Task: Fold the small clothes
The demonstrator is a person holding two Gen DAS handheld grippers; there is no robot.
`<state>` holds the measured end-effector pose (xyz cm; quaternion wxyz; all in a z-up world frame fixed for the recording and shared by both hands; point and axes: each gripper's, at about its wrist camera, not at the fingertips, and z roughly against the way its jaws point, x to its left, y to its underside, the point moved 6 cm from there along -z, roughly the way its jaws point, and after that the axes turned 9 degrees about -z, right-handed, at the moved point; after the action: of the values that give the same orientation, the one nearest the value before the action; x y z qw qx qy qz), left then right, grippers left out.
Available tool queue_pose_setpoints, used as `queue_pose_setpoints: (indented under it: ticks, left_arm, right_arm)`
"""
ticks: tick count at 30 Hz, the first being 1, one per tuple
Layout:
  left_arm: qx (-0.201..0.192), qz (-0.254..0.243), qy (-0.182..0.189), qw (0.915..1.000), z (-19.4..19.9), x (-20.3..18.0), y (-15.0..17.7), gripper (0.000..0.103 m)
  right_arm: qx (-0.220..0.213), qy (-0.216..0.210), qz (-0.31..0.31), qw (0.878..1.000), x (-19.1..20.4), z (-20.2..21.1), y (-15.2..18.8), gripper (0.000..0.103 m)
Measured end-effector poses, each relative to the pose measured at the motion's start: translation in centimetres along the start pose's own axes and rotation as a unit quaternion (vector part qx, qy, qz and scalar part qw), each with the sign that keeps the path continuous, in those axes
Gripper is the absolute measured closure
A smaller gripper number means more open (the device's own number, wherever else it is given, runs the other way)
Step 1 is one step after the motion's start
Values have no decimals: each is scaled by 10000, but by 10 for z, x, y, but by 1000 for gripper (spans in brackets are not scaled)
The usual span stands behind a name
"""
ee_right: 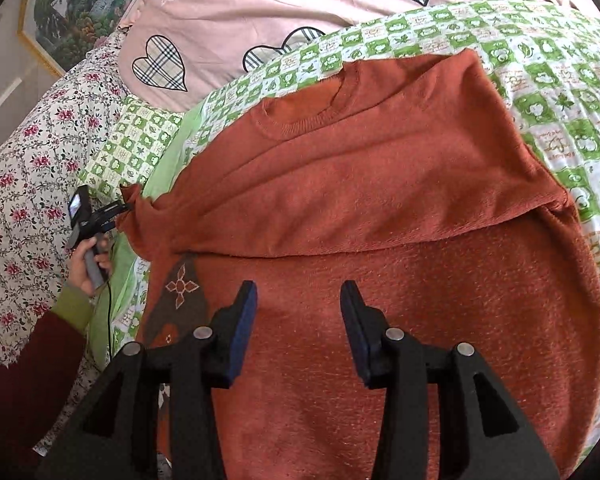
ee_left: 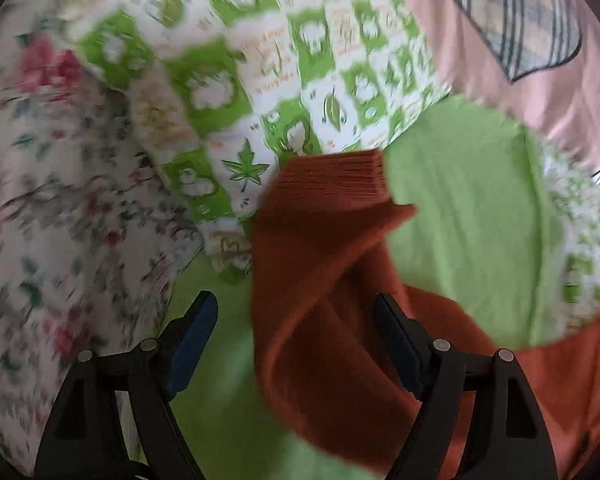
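Right wrist view showed our orange sweater [ee_right: 380,208] folded over once, more folds left, right gripper [ee_right: 298,308] half open and empty, left gripper [ee_left: 296,320] wide around a sleeve [ee_left: 332,216].

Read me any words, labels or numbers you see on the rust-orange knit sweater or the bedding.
Green-and-white checked quilt: orange script in the white squares, too small and blurred to read.
Rust-orange knit sweater: no words; only a flower-like motif on a brown patch.
Pink sheet with plaid hearts: no text.
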<state>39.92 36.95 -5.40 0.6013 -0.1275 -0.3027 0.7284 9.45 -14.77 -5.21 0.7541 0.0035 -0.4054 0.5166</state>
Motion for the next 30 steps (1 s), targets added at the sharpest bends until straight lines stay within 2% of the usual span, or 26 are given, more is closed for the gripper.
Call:
queue_pose_setpoints:
  ticks: [2, 3, 4, 5, 9, 13, 17, 21, 24, 27, 30]
  left_arm:
    - [105, -80, 11, 9999, -13, -4, -4, 68]
    - [147, -66, 153, 9998, -18, -6, -6, 75]
    - [147, -20, 234, 9996, -20, -7, -8, 88]
    - [125, 46, 293, 9995, -20, -7, -9, 94]
    - [-244, 160, 583, 9979, 8, -17, -9, 98]
    - [-723, 112, 1373, 9878, 66, -59, -1, 98]
    - [-1125, -72, 2198, 9690, 131, -121, 9, 98]
    - [-1339, -282, 3020, 9434, 188, -195, 30, 98]
    - [-1321, -553, 3443, 9279, 213, -256, 45, 98]
    - [-1216, -853, 3720, 9163, 232, -317, 68, 98]
    - [-1040, -1106, 3845, 9106, 234, -369, 87, 98]
  right_arm:
    - [44, 3, -42, 10000, -1, -4, 2, 58]
    - [70, 6, -58, 10000, -1, -6, 3, 58]
    - [95, 10, -62, 9999, -1, -8, 4, 58]
    - [112, 7, -65, 9999, -1, -9, 5, 58]
    - [122, -89, -96, 9998, 1, -11, 9, 58]
    - [57, -172, -138, 9997, 0, -7, 11, 58]
    - [-35, -209, -214, 9995, -3, 0, 12, 58]
    - [-173, -227, -297, 9992, -10, 14, 13, 58]
    - [-289, -178, -383, 9987, -21, 27, 12, 58]
    - [-416, -113, -511, 9978, -34, 39, 13, 58]
    - [-504, -65, -635, 9967, -47, 48, 14, 58]
